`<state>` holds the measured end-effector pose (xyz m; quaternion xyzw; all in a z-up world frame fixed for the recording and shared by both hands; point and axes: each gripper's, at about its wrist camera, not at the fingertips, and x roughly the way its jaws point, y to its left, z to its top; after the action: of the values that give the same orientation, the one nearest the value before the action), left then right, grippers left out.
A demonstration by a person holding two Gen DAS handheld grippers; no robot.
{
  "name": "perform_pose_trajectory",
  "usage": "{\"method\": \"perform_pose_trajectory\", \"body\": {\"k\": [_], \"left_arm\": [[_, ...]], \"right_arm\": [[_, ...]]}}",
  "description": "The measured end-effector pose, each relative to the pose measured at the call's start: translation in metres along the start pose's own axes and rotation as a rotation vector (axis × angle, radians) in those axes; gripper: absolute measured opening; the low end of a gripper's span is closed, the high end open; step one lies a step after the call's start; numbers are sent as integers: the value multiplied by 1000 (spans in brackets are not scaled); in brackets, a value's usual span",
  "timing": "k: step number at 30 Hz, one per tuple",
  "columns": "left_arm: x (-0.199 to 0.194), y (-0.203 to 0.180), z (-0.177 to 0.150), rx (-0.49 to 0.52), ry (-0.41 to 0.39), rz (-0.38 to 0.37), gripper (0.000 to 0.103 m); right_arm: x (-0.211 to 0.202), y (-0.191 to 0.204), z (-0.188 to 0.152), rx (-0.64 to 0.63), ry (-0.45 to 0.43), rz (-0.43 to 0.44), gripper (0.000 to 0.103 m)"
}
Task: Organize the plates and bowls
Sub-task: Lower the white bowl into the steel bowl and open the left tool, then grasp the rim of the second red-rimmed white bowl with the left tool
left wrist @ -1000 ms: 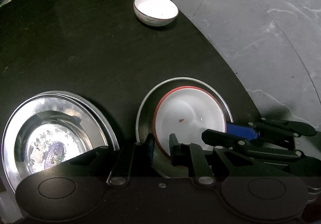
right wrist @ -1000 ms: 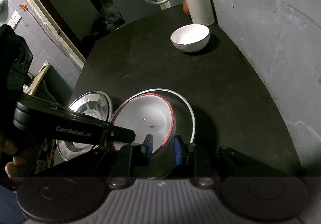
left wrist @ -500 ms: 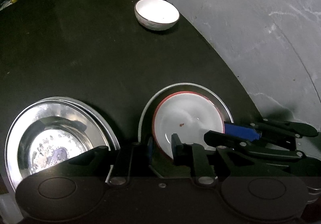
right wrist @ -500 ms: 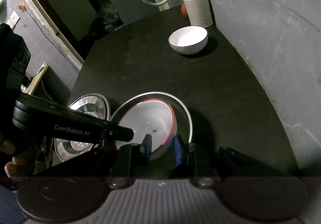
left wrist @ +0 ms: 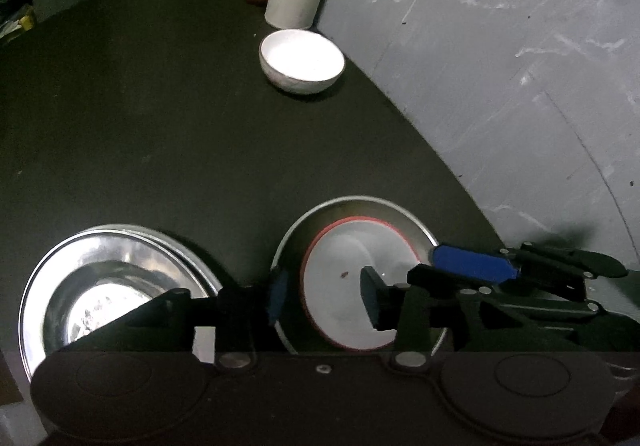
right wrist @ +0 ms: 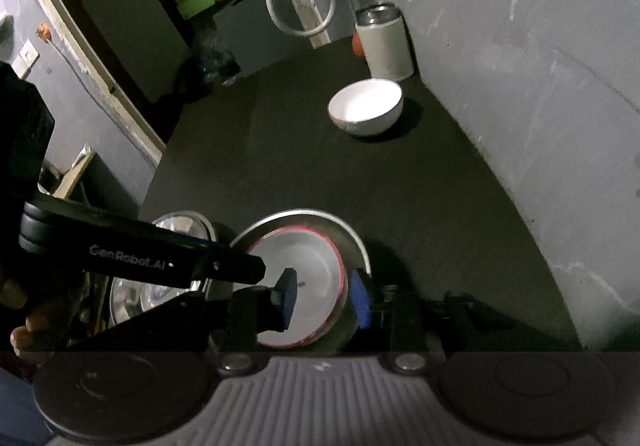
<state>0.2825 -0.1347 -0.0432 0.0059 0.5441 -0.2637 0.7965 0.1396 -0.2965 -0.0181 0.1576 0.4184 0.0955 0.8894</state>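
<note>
A round red-rimmed white bowl [left wrist: 352,286], nested in a steel plate [left wrist: 404,214], is straddled by both wide-open, empty grippers: left gripper [left wrist: 324,296], right gripper [right wrist: 322,296].

**One readable marking only**

Printed in pale letters along the black arm of the left claw [right wrist: 276,278], seen from the right wrist view: "GenRobot.AI". Nothing else legible anywhere: no label readable on the white canister [right wrist: 384,42], none on bowls, plates or bench.
</note>
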Motion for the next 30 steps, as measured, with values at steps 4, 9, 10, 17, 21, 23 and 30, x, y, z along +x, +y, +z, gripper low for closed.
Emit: {"method": "perform_pose_trajectory", "body": {"k": [4,9,10,17,21,23,30], "left_arm": [[-5,1,4,1,-30,10,68],[-11,9,10,-24,-70,59,77],[-12,11,11,-33,-74,66,78],[-13,30,22,-101,-124,178,101],[-8,43,39,-161,-152,209,102],[-3,47,52,-177,-169,218,102],[14,54,105,-192,-233,222,102]], "right_arm": [[-3,-3,2,13,-38,-17,46],[0,-9,6,38,-51,-21,54],[2,-10,7,41,-51,-21,57],[12,-13,13,59,-69,-37,94],[21,-17,20,97,-89,-75,99],[26,-20,24,122,-103,-94,100],[49,-29,49,195,-163,-145,101]]}}
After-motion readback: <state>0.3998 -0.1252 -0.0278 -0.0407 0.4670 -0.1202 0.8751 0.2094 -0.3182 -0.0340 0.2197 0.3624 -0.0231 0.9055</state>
